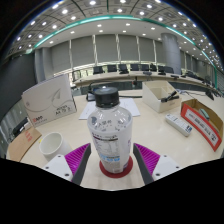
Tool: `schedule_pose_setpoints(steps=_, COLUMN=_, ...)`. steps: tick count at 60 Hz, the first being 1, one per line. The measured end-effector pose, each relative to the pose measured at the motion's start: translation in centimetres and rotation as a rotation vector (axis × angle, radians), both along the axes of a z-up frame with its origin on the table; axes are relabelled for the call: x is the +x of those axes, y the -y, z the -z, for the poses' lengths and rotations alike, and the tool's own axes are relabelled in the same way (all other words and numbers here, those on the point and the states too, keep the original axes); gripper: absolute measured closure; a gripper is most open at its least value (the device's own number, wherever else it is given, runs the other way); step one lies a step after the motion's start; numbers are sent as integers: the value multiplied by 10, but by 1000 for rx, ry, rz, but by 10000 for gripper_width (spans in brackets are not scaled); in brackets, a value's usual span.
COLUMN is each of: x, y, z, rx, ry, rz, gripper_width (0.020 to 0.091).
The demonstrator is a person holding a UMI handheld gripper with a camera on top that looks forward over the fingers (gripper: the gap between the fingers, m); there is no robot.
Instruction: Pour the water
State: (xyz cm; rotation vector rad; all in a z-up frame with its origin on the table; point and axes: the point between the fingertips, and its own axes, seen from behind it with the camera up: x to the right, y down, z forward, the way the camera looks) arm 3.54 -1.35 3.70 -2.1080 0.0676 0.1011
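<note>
The gripper (111, 165) has its two fingers spread fairly wide, the magenta pads (78, 155) showing on either side of a clear plastic bottle (110, 135). The bottle stands upright between them on a red coaster (116, 170) — whether the pads actually press on its sides cannot be told, since its base hides the inner edges of the fingers. It has a black cap (106, 97), and there is printed text on its lower half; how much water is in it cannot be made out.

Everything sits on a pale table (150, 128). To the left of the gripper, near the left finger, is a small white bowl (51, 143). Farther out on that side lies a brown cardboard piece (22, 143), and beyond the bowl a white board with faint drawn lines (50, 101) stands tilted.

To the right, beyond the right finger, lies a small white device (179, 125), and just past it an open red-sided box (204, 122). Beyond the bottle, a low white object (171, 99) rests on a further table.

Farther still — a large office hall with rows of desks, dark chairs (120, 70) and a ceiling of round lights (100, 15).
</note>
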Motion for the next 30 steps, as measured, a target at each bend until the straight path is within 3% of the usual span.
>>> schedule_pose_setpoints(steps=13, x=-15, y=61, z=-55, rx=-131, ry=99, rz=112, gripper_width=244)
schedule_pose_setpoints(steps=30, x=-89, y=172, z=-143, rx=-204, ry=96, rz=127, gripper_width=243)
